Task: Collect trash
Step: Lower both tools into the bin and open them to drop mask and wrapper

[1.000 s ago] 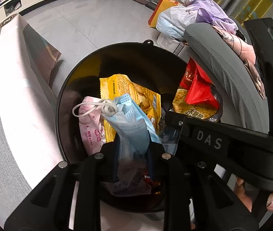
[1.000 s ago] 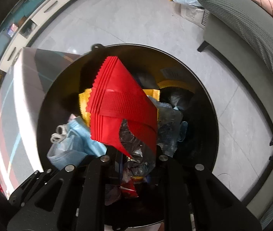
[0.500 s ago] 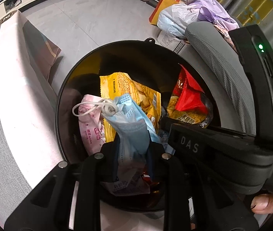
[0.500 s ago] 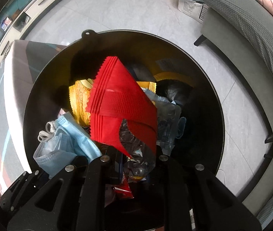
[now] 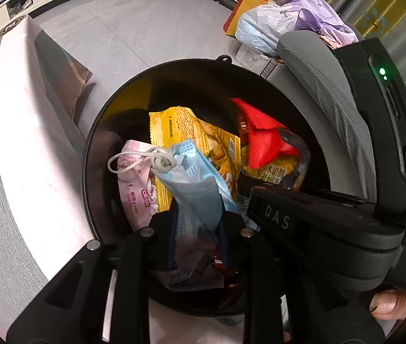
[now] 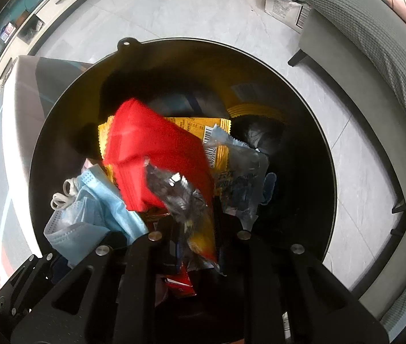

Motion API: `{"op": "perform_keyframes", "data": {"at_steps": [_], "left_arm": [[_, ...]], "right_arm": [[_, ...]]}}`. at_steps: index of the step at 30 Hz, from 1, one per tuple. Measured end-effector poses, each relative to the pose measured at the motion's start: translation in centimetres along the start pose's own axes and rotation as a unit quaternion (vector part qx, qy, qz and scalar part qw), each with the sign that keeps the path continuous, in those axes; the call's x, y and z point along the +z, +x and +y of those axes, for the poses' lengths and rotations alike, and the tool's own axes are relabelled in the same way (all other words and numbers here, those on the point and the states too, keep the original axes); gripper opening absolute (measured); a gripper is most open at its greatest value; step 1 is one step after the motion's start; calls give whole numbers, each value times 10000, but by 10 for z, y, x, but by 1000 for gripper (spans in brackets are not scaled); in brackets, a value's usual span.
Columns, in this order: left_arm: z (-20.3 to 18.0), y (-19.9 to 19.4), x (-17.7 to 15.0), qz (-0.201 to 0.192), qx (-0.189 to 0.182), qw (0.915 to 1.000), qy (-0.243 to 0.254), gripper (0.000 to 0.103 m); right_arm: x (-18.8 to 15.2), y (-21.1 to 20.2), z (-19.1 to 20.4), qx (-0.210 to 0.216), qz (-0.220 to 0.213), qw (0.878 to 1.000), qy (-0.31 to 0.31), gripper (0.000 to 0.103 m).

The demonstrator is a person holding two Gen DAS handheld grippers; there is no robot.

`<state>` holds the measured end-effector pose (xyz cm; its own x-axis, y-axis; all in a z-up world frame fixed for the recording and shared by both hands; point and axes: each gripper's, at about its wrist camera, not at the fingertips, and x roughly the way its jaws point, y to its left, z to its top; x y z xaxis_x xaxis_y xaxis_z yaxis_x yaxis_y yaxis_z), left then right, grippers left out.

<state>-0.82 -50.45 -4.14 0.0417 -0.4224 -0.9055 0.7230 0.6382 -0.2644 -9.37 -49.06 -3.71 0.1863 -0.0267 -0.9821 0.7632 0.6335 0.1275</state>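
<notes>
- My left gripper [image 5: 195, 223] is closed tight on a blue face mask [image 5: 194, 183]; mask hangs over the open black bin [image 5: 94, 154], not dropped yet.
- My right gripper [image 6: 197, 232] sits just beside it, also over the bin. Its jaws are narrow, w/ a red snack wrapper [image 6: 157, 154] between them. Wrapper looks blurred and tilted, so I judge it is maybe slipping out, but I cannot tell for sure if the pads press it.
- In the left view I see the right gripper from the side, its tip at the red wrapper, and a bit of my thumb [image 5: 392, 305] at the bottom right corner.
- Inside the bin, under both items: a yellow snack bag [image 5: 200, 140], a pink packet [image 5: 134, 183], a clear plastic wrapper [image 6: 240, 177] and some more small pieces. So much of the trash is in already.
- What is left, as I judge: let go the mask and the red wrapper so they fall in. If other trash is around in the room, I cannot see it here.
- Farther: white low table [image 5: 31, 143] left of the bin, grey sofa [image 6: 374, 57] at right, grey floor tiles [image 5: 145, 28], bags [image 5: 274, 20] in the back.
</notes>
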Motion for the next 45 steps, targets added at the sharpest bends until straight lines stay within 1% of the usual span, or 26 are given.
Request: {"op": "perform_keyframes", "data": {"at_steps": [3, 8, 12, 15, 17, 19, 21, 23, 25, 26, 29, 31, 32, 39, 45], "left_arm": [[1, 1, 0, 4, -8, 10000, -7, 24], [5, -1, -3, 5, -82, 10000, -55, 25], [6, -1, -4, 38, -194, 9998, -76, 26], [6, -2, -5, 41, -256, 9996, -100, 28], [6, -3, -6, 36, -280, 9995, -111, 30], [5, -4, -6, 39, -297, 9995, -82, 36], [3, -5, -7, 27, -294, 9996, -41, 39], [2, -7, -8, 2, -283, 9996, -5, 41], [2, -10, -8, -33, -288, 9996, 25, 48], [1, -11, -9, -59, -291, 9995, 57, 49], [-2, -16, -10, -159, -186, 9995, 174, 55], [-3, -20, -12, -213, -138, 9995, 210, 62], [-4, -22, -13, -246, -125, 9994, 230, 63], [-8, -34, -13, -443, -135, 9985, 300, 79], [-7, -47, -15, -636, -234, 9973, 267, 92]], "right_arm": [[-1, -1, -2, -54, -9, 10000, 28, 24], [-4, -8, -5, -165, -126, 9998, 68, 26], [-6, -14, -7, -49, -246, 9996, 96, 36], [-10, -16, -7, -60, -292, 9995, 112, 37], [-10, -17, -9, -34, -316, 9994, 133, 41], [-11, -19, -8, -36, -342, 9993, 147, 43], [-12, -22, -9, -10, -377, 9991, 172, 43], [-12, -24, -10, 21, -416, 9989, 191, 46], [-12, -26, -10, 40, -460, 9987, 201, 50], [-12, -27, -10, 56, -487, 9986, 203, 50], [-11, -29, -13, 100, -538, 9983, 201, 52], [-11, -31, -14, 116, -583, 9980, 203, 54], [-9, -32, -14, 124, -602, 9979, 203, 54], [-12, -44, -14, 276, -795, 9961, 249, 61], [-15, -54, -15, 415, -981, 9939, 277, 66]]}}
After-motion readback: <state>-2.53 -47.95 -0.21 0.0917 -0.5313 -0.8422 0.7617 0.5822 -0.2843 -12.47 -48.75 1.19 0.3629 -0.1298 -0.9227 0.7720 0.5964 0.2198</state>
